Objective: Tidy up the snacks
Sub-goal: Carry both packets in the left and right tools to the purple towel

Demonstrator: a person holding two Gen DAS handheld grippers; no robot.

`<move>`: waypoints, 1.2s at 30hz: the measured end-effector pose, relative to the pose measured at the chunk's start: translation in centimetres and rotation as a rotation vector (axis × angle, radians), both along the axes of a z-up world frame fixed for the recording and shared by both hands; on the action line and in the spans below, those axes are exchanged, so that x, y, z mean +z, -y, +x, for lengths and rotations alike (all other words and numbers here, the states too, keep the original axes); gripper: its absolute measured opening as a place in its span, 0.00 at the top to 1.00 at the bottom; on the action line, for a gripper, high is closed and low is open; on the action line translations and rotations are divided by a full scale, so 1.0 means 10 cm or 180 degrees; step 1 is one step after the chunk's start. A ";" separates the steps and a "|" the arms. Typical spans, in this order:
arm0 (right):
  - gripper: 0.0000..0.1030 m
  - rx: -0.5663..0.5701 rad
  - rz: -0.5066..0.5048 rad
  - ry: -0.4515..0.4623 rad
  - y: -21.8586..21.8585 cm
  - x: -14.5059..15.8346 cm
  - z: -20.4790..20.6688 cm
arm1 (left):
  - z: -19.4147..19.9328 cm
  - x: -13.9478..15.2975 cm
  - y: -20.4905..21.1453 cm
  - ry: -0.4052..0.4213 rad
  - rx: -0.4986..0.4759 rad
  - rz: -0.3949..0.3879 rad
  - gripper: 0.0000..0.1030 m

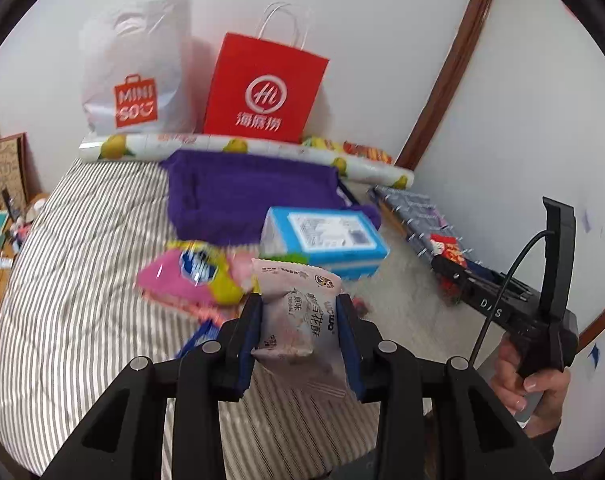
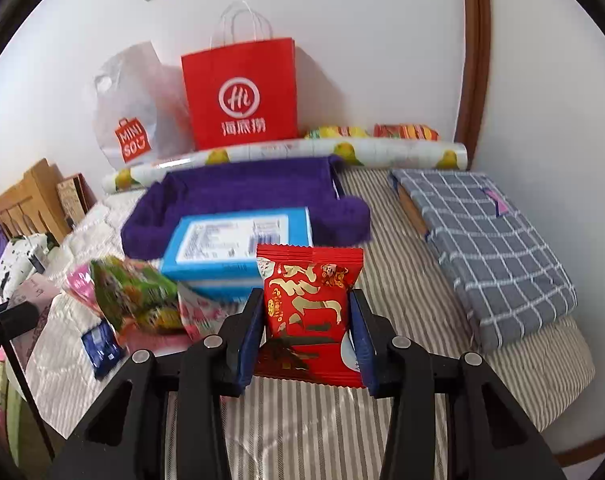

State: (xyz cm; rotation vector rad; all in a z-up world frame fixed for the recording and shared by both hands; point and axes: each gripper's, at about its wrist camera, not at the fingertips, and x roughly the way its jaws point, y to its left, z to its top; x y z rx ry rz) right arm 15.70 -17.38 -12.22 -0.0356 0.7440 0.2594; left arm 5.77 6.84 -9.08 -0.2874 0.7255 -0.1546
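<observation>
Striped grey-and-white bed cover (image 2: 402, 240), against white wall (image 2: 342, 40). Purple plush tray (image 2: 242, 192): blue rectangular carton (image 2: 238, 248) over its front edge. Red paper carrier bag (image 2: 238, 92), upright, contents hidden. Left gripper (image 1: 300, 330) pinches pale pink snack packet (image 1: 294, 312); right gripper (image 2: 308, 328) pinches red foil snack packet (image 2: 306, 304), both above cover.

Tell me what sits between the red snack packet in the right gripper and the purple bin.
In the right wrist view, the blue box lies between the red snack packet and the purple bin.
</observation>
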 end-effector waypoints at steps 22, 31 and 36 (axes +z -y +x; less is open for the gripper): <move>0.60 0.0234 0.0127 0.0266 -0.29 0.52 0.74 | 0.87 0.52 -0.06 0.0331 -0.0165 0.0018 0.66; 0.60 0.0341 0.0149 0.0380 -0.51 0.64 1.24 | 1.39 0.58 -0.20 0.0339 -0.0147 0.0043 0.66; 0.60 0.0408 0.0272 0.0373 -0.58 0.64 1.57 | 1.66 0.56 -0.29 0.0339 -0.0146 0.0019 0.66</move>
